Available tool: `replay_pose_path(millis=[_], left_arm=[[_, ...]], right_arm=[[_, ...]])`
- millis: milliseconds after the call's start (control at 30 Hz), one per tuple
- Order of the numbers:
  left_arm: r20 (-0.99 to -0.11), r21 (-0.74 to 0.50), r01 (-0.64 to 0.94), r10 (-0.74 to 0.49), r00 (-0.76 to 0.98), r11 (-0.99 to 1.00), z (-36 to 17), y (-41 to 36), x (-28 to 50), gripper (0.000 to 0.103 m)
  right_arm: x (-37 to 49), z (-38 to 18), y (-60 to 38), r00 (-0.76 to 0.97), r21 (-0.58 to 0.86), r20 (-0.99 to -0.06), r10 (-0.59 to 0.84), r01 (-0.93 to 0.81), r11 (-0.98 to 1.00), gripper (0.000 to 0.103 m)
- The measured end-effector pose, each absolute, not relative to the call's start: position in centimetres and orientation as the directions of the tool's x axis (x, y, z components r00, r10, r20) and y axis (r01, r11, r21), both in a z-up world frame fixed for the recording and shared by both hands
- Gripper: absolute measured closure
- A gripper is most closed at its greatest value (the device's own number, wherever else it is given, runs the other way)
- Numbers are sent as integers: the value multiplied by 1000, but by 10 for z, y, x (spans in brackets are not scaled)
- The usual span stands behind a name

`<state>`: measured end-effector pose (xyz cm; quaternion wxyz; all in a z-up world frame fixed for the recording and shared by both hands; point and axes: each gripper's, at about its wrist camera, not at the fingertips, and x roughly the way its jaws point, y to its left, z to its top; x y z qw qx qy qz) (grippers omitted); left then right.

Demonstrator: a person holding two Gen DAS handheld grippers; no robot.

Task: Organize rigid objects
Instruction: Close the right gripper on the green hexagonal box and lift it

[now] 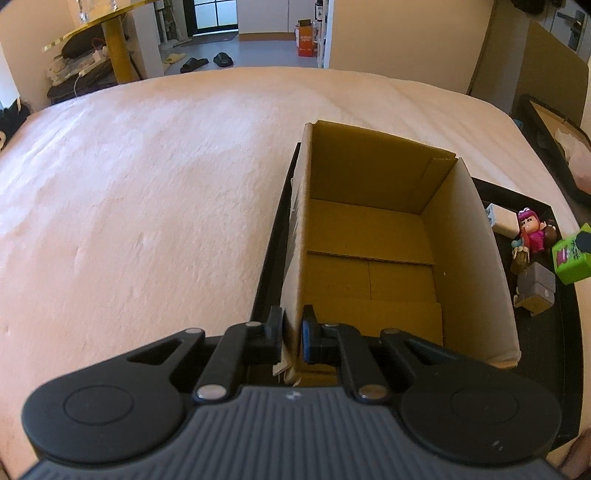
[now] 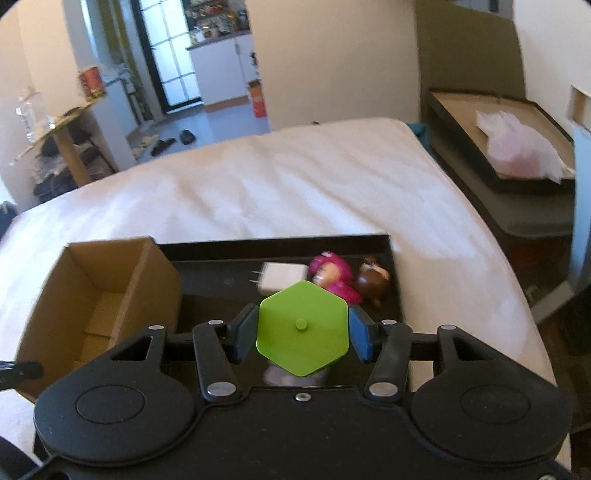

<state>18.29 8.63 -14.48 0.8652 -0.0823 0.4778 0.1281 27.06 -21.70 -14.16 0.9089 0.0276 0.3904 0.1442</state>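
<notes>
Open cardboard box (image 1: pixel 373 236) with nothing inside, standing at the left of a black tray (image 2: pixel 221 273) on the bed (image 1: pixel 147 184), left tool (image 1: pixel 292 334) clenched on the box's near left wall, right tool (image 2: pixel 303 332) grasping a green hexagonal block (image 2: pixel 303 328) above the tray, white charger (image 2: pixel 282 277), pink figurine (image 2: pixel 328 275) and brown figurine (image 2: pixel 373 280) lying at the tray's far right, no legible writing

Daylight entered through the glass door (image 1: pixel 215 14) at the far end of the room and lit both views brightly, with a warm pinkish cast on the bedspread (image 1: pixel 147 184). The cardboard box (image 1: pixel 373 236) kept its inner floor in soft shadow. The right wrist view was smeared by motion blur, and the fisheye lenses bent the bed edges, darkening the corners.
</notes>
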Motion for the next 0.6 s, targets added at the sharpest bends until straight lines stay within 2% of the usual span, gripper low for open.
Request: replay_pose_path(millis=[600], left_arm=[[-852,-28,-261,114,511,965,-152,87,187,94]], right_arm=[[263,-108,-133,644,146,-634,427,-443,884,52]])
